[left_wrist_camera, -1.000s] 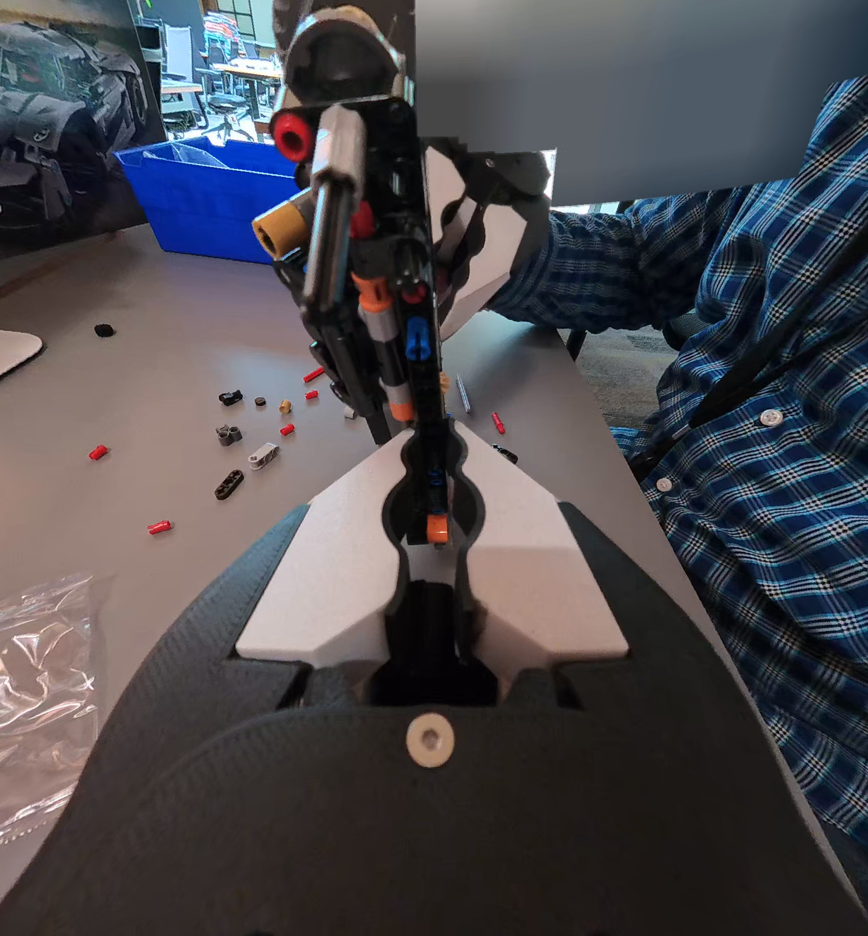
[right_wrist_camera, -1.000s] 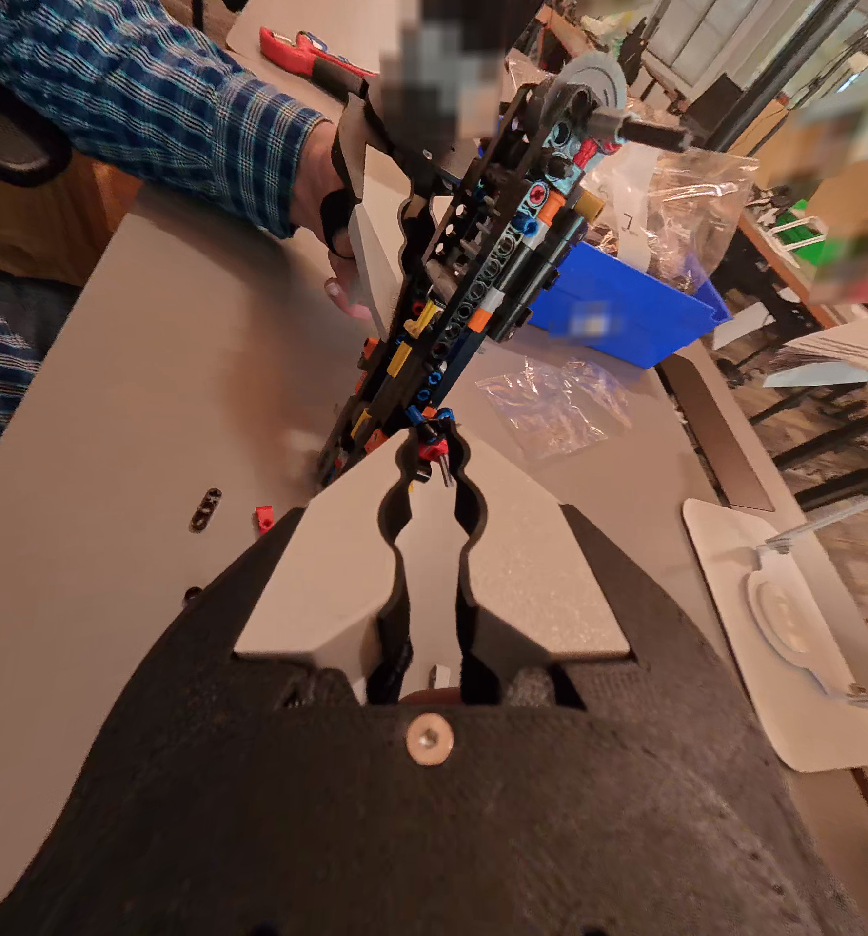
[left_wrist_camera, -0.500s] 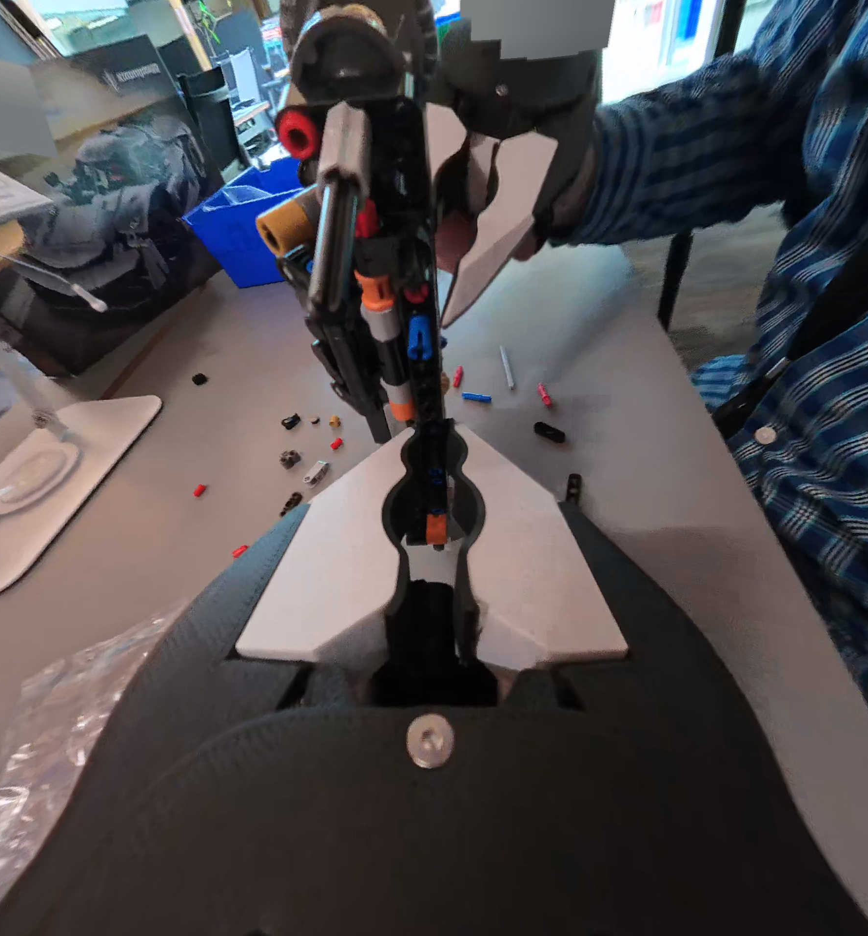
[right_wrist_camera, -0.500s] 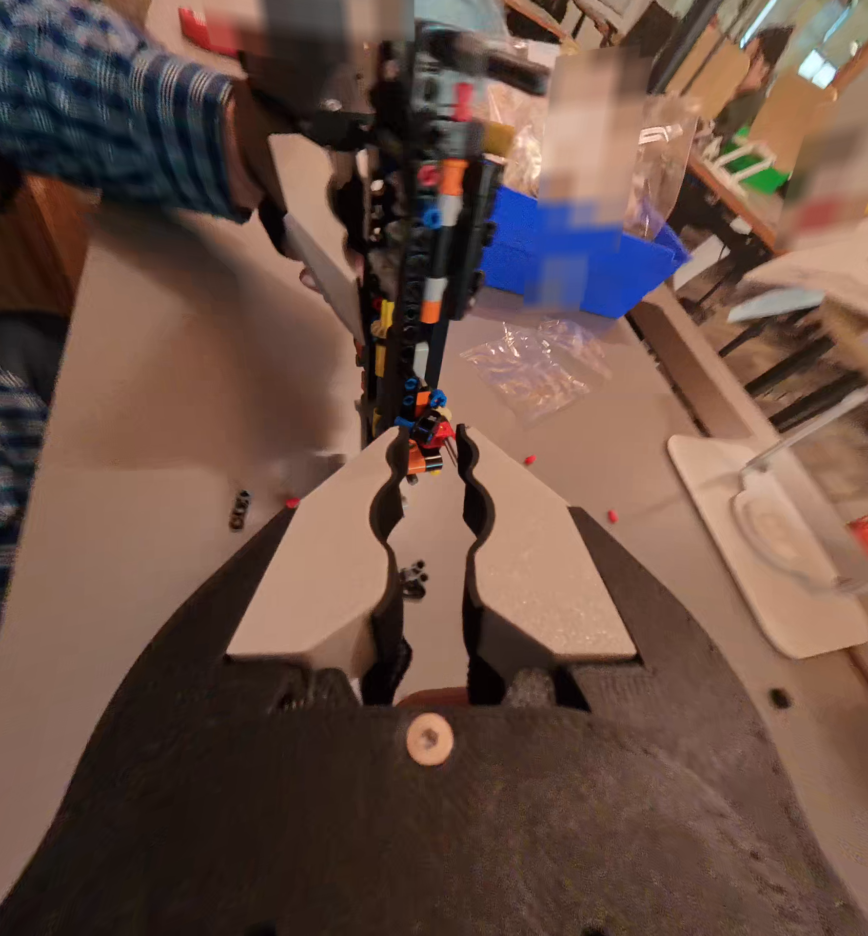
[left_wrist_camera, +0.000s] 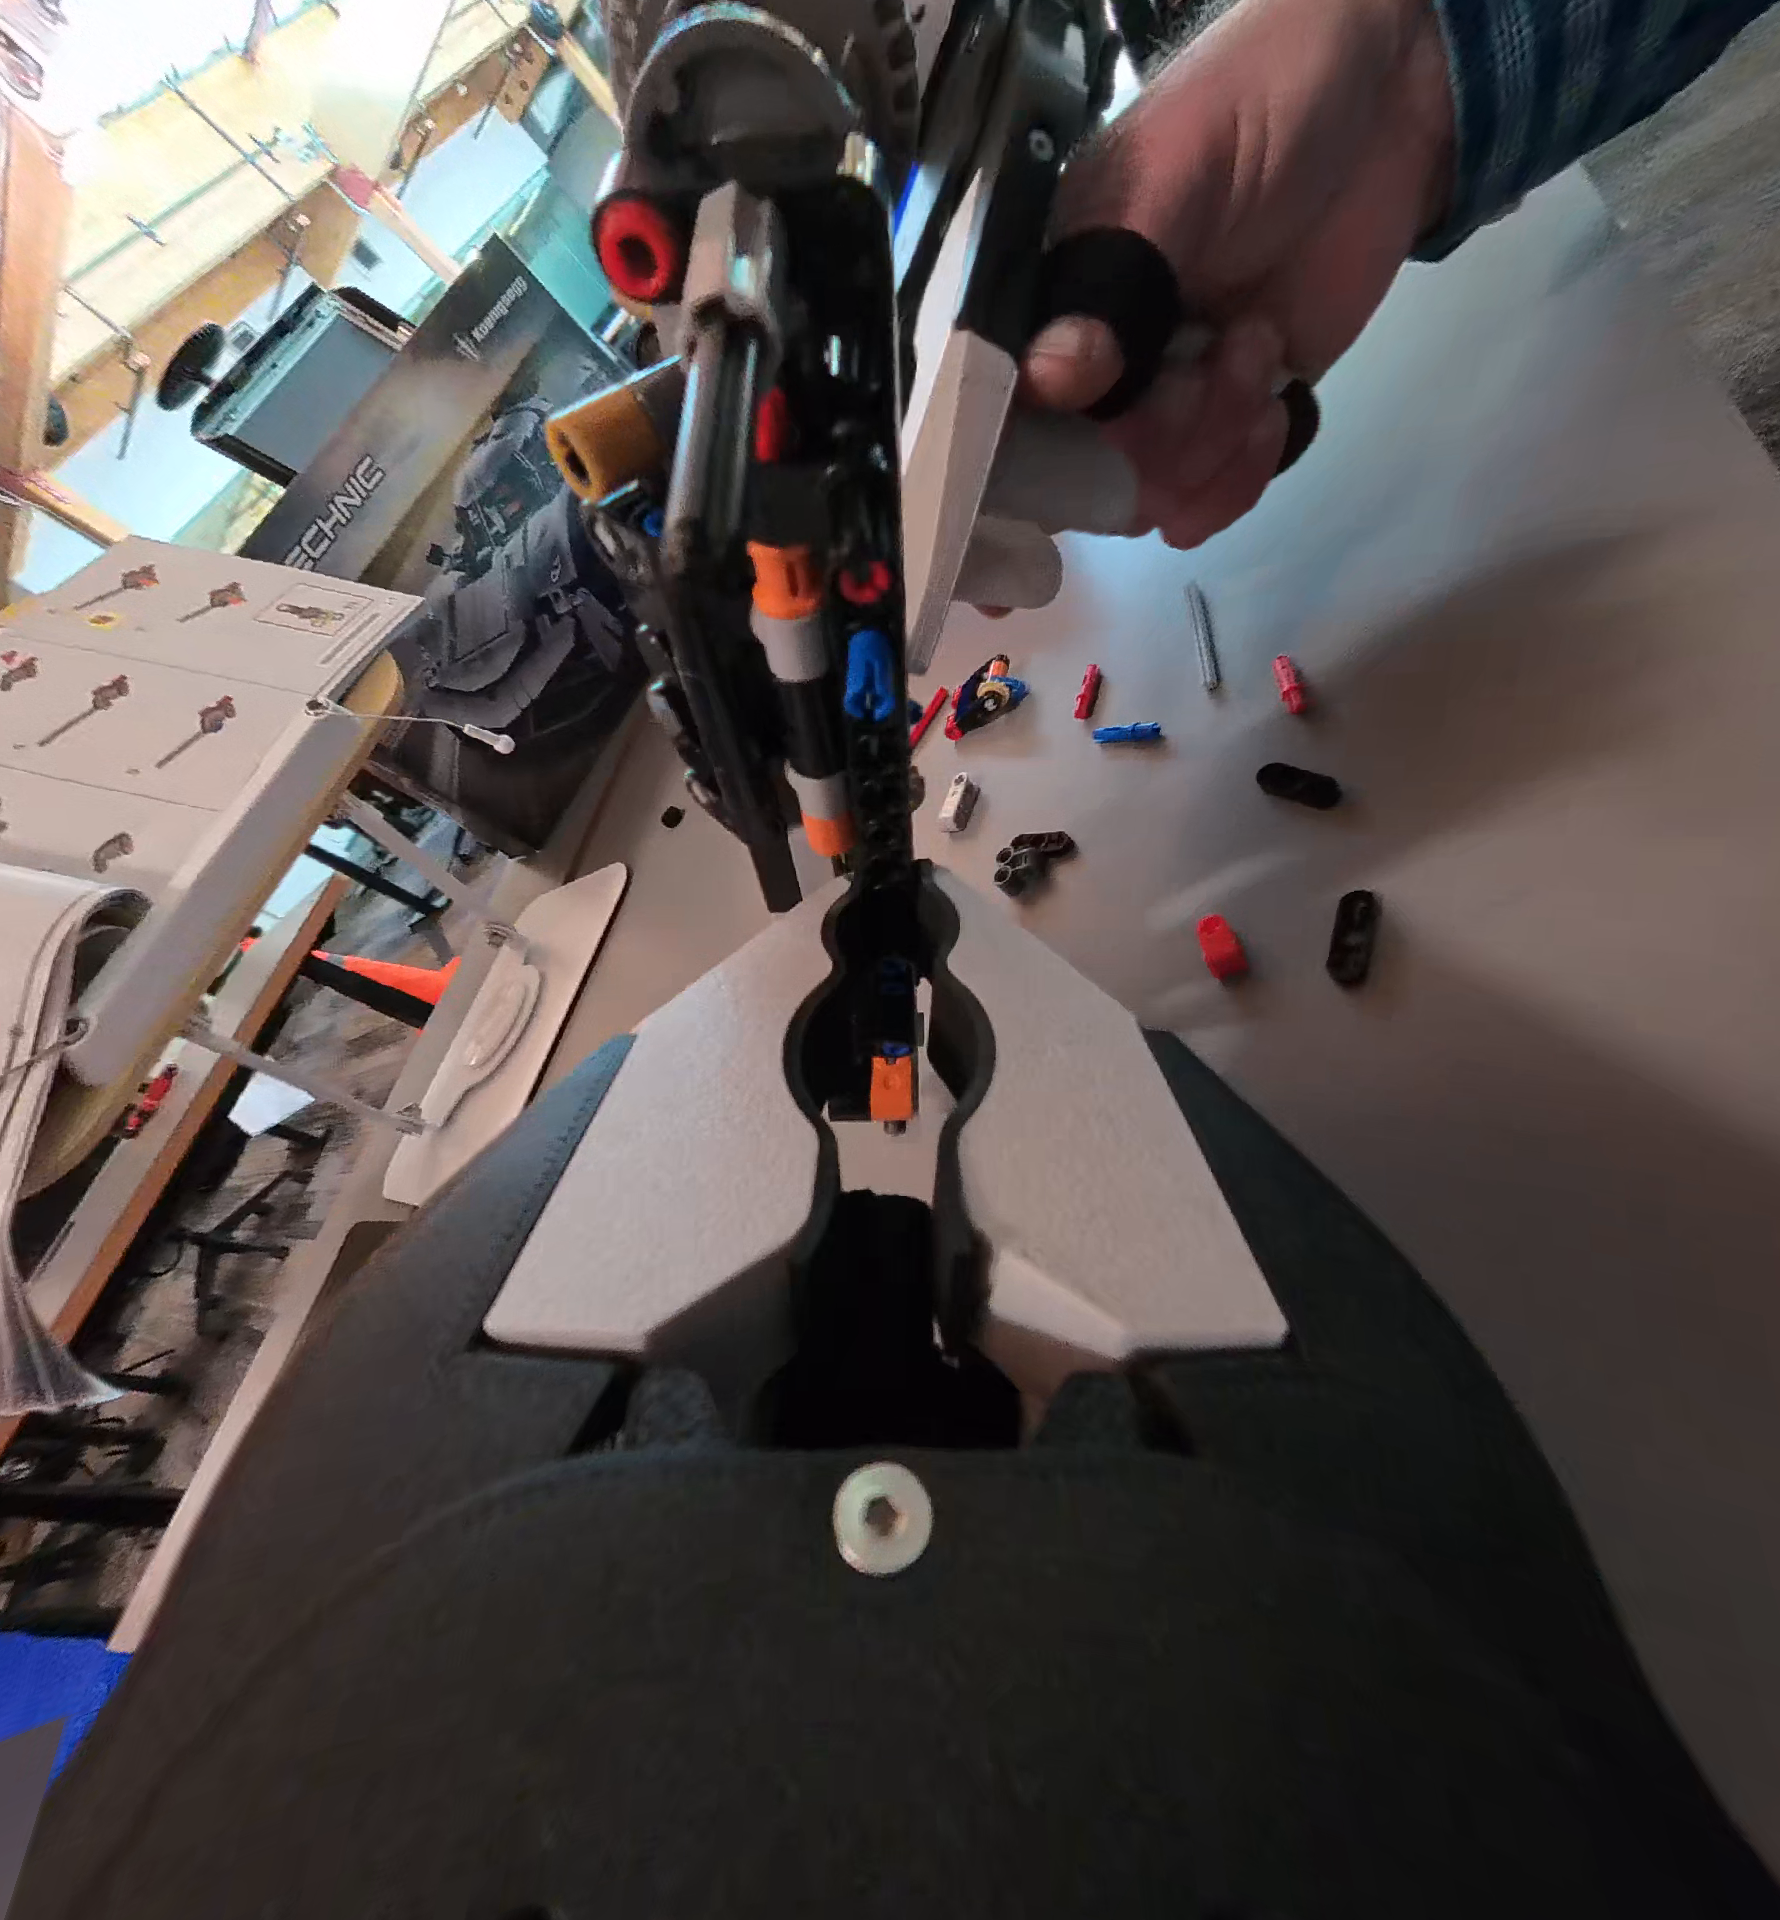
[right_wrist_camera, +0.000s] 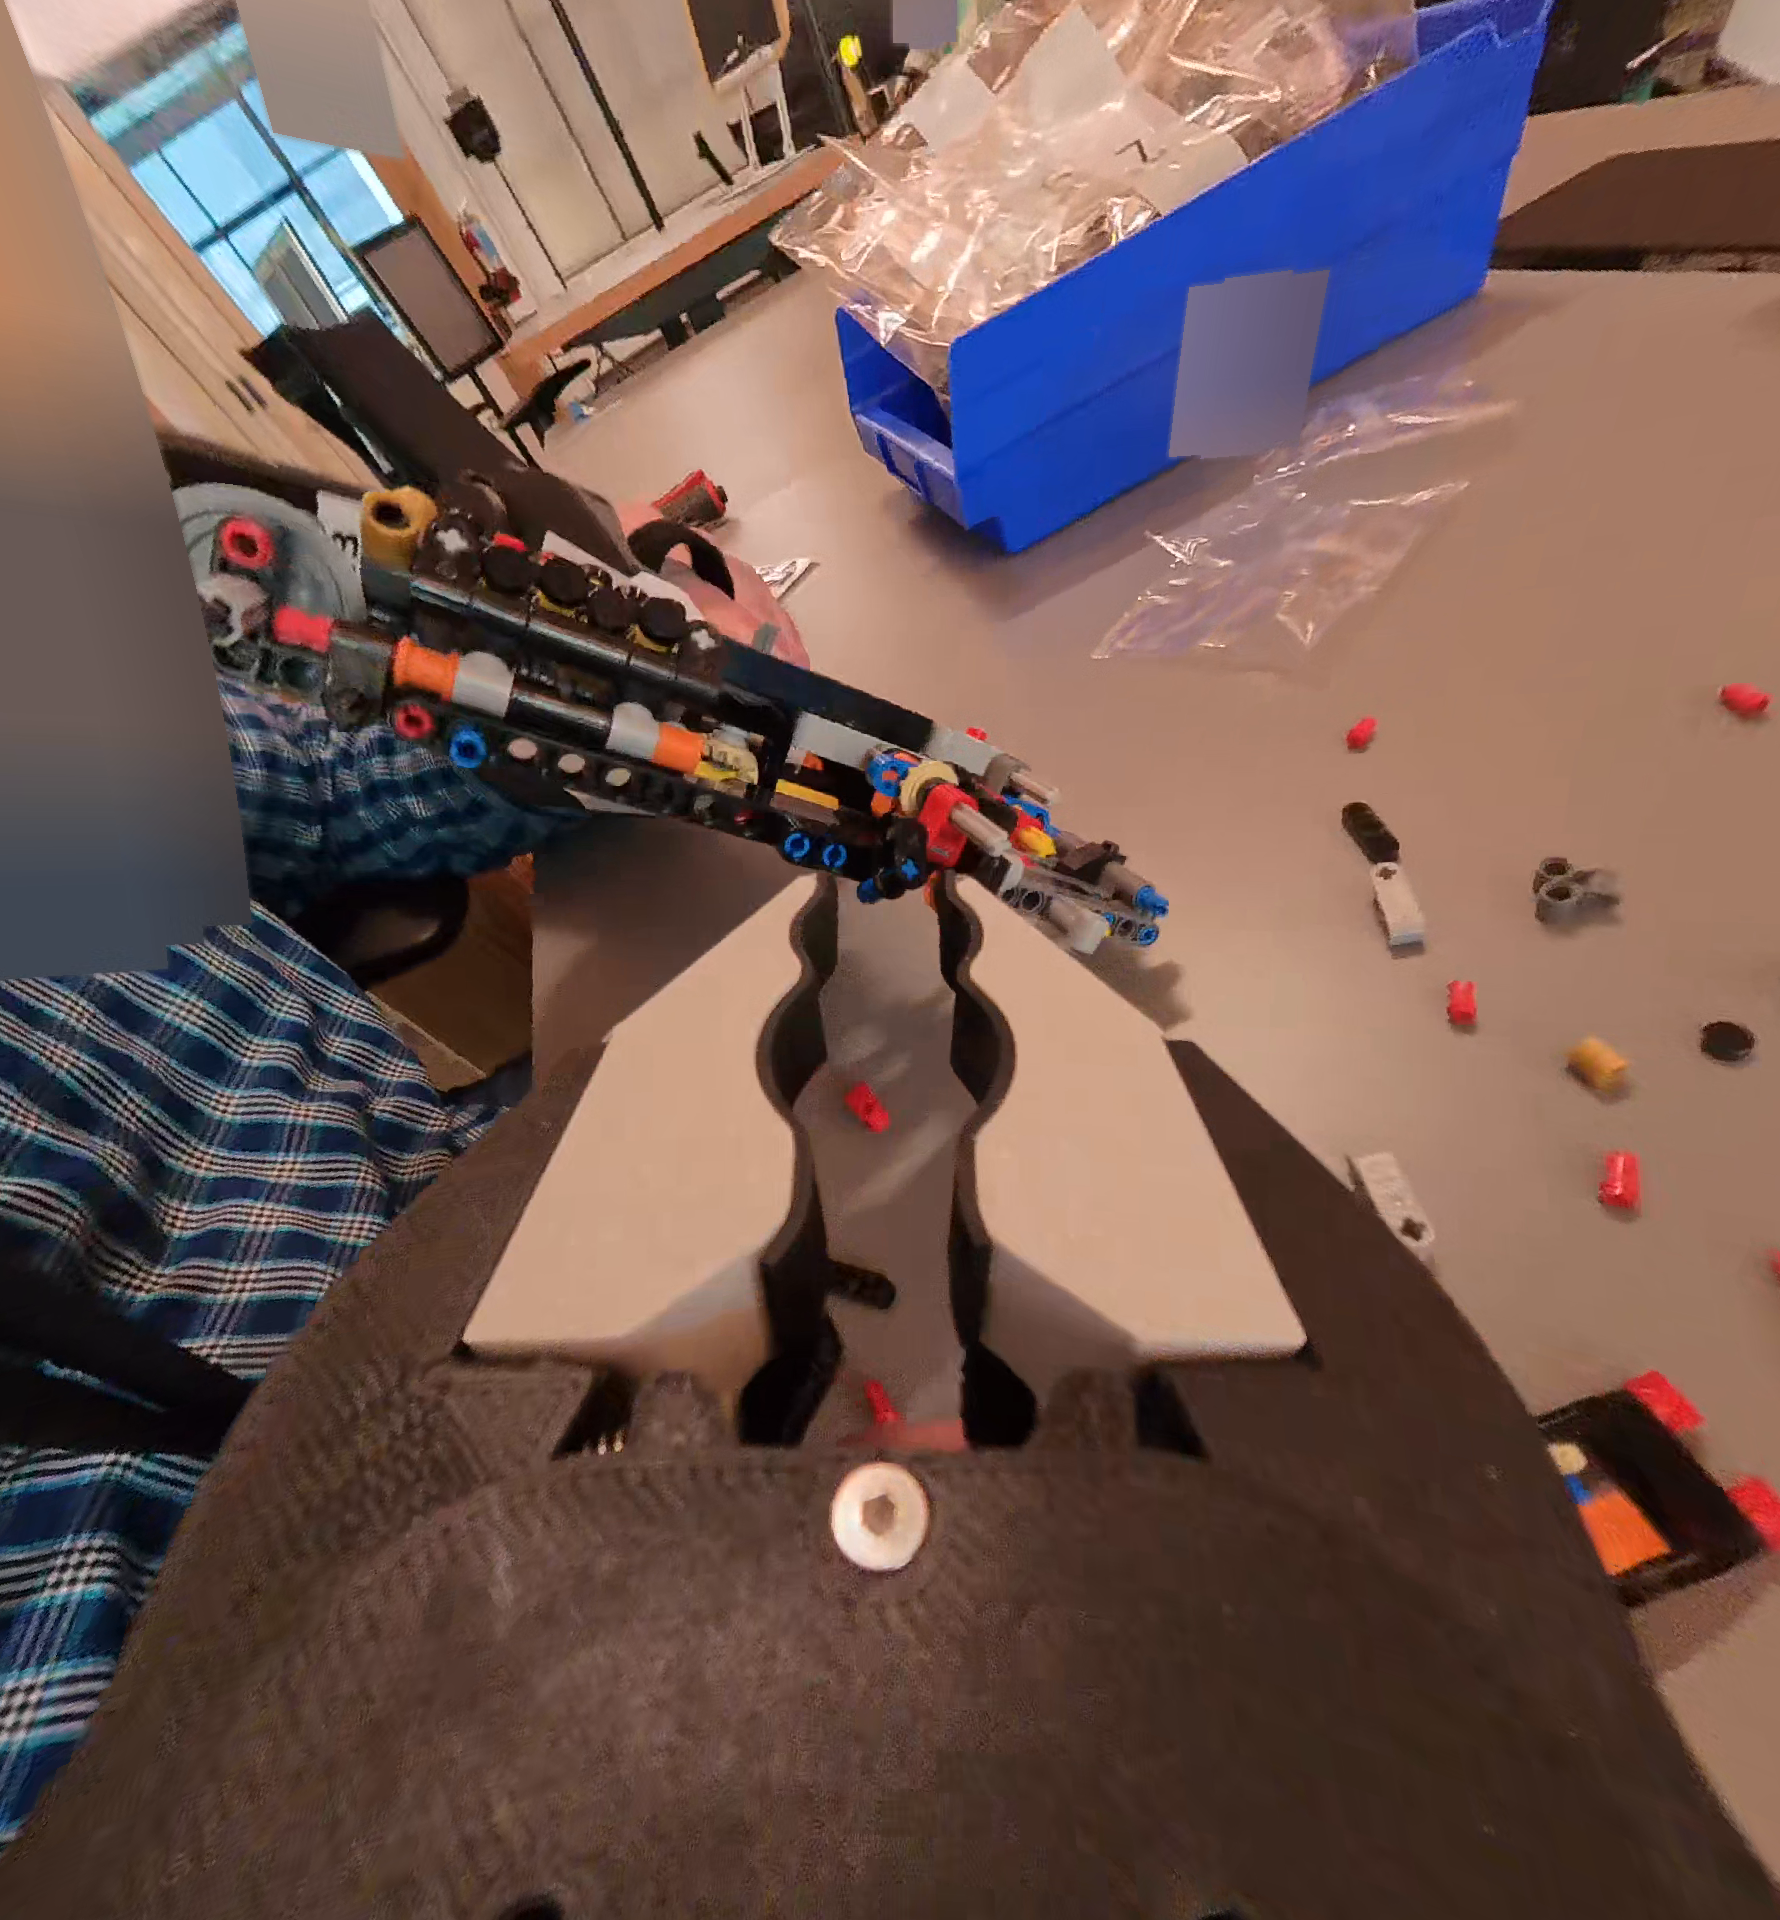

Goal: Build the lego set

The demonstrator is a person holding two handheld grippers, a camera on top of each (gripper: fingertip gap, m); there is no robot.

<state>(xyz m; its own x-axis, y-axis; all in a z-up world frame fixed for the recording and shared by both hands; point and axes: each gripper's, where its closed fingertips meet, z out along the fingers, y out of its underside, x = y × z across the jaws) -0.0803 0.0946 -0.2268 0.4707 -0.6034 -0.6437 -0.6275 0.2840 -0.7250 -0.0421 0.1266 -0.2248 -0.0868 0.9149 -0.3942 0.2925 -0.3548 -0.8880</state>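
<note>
A long black lego model (left_wrist_camera: 792, 520) with orange, blue, red and tan parts and a grey wheel at its far end is held in the air above the grey table (left_wrist_camera: 1488, 831). My left gripper (left_wrist_camera: 881, 914) is shut on a black beam at its near end. In the right wrist view the model (right_wrist_camera: 595, 717) lies slanted, wheel end to the left. My right gripper (right_wrist_camera: 886, 894) has its jaws a narrow gap apart, pinching a small blue, black and orange part on the model's underside. Its white finger (left_wrist_camera: 953, 416) and the hand holding it show beside the model.
Loose red (left_wrist_camera: 1218, 945), black (left_wrist_camera: 1353, 935) and blue (left_wrist_camera: 1125, 732) pieces lie scattered on the table. A blue bin (right_wrist_camera: 1177, 343) of plastic bags stands at the back, with an empty bag (right_wrist_camera: 1301, 540) in front of it. An instruction booklet (left_wrist_camera: 138, 707) on a stand is at the left. A small black sub-assembly (right_wrist_camera: 1675, 1496) is at the right. Spacing between my two grippers at the tips: around 6 centimeters.
Both grippers swung around together with the model. In the right wrist view it went from pointing up to slanting left. The left view turned toward the booklet. Both grips look unchanged.
</note>
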